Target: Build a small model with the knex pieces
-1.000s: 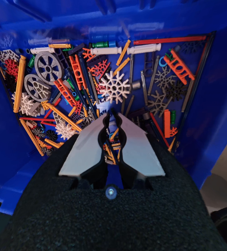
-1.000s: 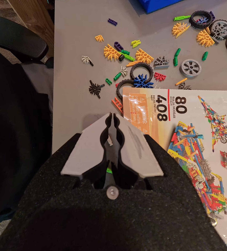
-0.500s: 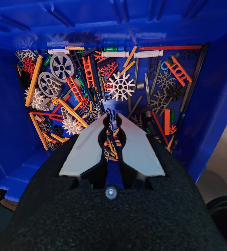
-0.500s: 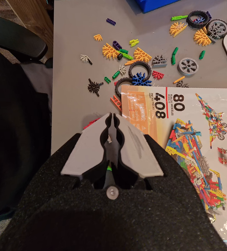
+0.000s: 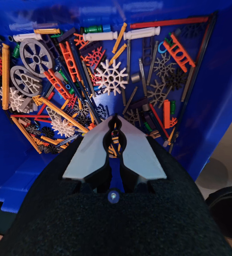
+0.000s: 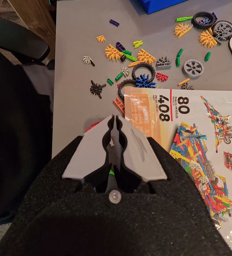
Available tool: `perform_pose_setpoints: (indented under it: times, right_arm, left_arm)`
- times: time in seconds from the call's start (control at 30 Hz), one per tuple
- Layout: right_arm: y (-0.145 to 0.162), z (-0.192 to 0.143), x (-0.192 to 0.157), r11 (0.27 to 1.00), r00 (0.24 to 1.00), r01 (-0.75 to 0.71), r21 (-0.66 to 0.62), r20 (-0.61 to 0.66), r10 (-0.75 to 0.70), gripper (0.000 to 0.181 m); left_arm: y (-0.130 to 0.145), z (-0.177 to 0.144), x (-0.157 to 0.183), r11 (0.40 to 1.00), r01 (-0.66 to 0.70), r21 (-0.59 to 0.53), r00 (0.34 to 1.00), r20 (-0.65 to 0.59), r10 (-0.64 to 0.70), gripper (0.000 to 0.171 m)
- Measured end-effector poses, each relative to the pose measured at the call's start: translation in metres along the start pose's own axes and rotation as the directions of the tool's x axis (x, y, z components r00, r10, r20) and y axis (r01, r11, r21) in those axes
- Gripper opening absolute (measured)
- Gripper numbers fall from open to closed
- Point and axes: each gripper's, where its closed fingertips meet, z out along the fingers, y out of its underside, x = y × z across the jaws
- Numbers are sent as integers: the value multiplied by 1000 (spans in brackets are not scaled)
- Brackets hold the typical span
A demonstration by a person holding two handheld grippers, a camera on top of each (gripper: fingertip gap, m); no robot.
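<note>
My left gripper point(image 5: 115, 115) is shut, and I see nothing clearly pinched at its tips. It hangs inside a blue bin point(image 5: 216, 97), over a heap of construction-toy pieces. Dark blue rods point(image 5: 84, 85) and an orange-yellow rod point(image 5: 65, 113) end just left of the tips. A white snowflake connector point(image 5: 111, 79) lies beyond them. My right gripper point(image 6: 114, 117) is shut to a thin slit above a grey table point(image 6: 78, 69). It is beside the corner of a printed sheet in plastic point(image 6: 181, 124). A red piece point(image 6: 93, 125) lies under its left finger. A small white bit point(image 6: 111, 143) shows between the jaws.
The bin also holds grey wheels point(image 5: 36, 58), orange ladder pieces point(image 5: 178, 53), white rods point(image 5: 141, 33) and a long red rod point(image 5: 168, 22). The table carries black tyres point(image 6: 143, 72), yellow connectors point(image 6: 112, 52), a grey wheel point(image 6: 193, 68) and a black connector point(image 6: 96, 88). A black chair point(image 6: 15, 41) stands to the left. Spacing between my two grippers at the tips: around 40 centimetres.
My left gripper's tips closed from a narrow gap to touching, and it moved closer to the pieces in the bin. My right gripper drifted only slightly over the table.
</note>
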Motion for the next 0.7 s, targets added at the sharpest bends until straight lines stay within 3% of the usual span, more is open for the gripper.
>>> perform_pose_setpoints:
  times: [0.7]
  right_arm:
    - [3, -2, 1, 1000, 1000, -4, 13, -4, 4, 1]
  left_arm:
    - [0, 5, 0, 998, -54, -16, 998, 10, 54, 1]
